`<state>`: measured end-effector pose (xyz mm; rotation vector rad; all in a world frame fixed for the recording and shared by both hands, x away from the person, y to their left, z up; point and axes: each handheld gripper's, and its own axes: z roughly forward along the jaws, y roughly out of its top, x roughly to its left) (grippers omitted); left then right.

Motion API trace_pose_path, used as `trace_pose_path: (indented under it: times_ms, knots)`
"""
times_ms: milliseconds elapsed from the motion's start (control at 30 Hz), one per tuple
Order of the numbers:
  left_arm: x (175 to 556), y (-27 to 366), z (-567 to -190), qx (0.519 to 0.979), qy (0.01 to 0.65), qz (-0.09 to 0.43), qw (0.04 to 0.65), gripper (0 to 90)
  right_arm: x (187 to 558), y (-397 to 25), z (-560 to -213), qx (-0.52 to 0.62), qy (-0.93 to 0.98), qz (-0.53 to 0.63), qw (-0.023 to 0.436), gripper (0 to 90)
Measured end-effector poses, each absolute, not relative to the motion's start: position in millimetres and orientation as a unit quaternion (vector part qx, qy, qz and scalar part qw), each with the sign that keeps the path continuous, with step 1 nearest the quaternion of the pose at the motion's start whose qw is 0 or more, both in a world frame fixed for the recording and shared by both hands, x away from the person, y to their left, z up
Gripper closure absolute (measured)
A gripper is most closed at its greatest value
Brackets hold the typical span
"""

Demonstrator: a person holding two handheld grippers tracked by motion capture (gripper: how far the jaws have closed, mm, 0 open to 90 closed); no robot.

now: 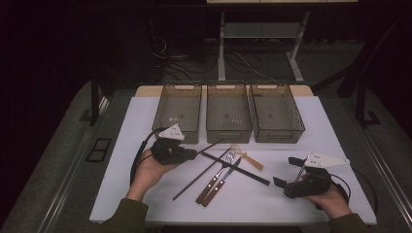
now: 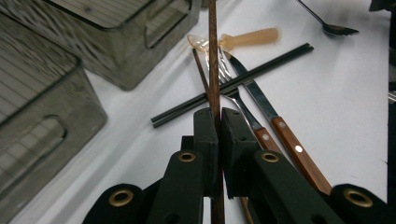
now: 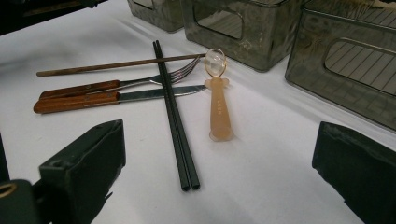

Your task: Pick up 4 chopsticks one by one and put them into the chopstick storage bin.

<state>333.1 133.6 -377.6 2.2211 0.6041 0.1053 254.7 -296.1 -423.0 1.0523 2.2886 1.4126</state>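
Brown wooden chopstick [image 2: 213, 56] clamped between the left gripper's [image 2: 218, 122] jaws, pinched tight with no gap. In the high view a brown chopstick [image 1: 197, 172] lies on the white table [image 1: 301, 126] just left of the fork [image 1: 217, 174], slanting away from the bins. Knife [image 1: 222, 180] lies right beside the fork, parallel. Black chopstick pair [image 1: 236, 168] crosses over fork and knife. Small translucent spoon [image 1: 248, 157] lies just beyond the fork's tines. Three grey bins [image 1: 228, 112] stand in a row behind the fork. Right gripper [image 1: 286, 172] sits well right of the fork, jaws spread wide, holding nothing.
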Motion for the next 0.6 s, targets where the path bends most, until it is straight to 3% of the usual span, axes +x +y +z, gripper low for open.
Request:
trace_pose_path:
  times_ms: [600]
  knots:
    - [369,131,-352,0.88,0.242,0.057,0.406,85.1,256,-297,-424,0.365,0.785,0.485,0.126,2.8]
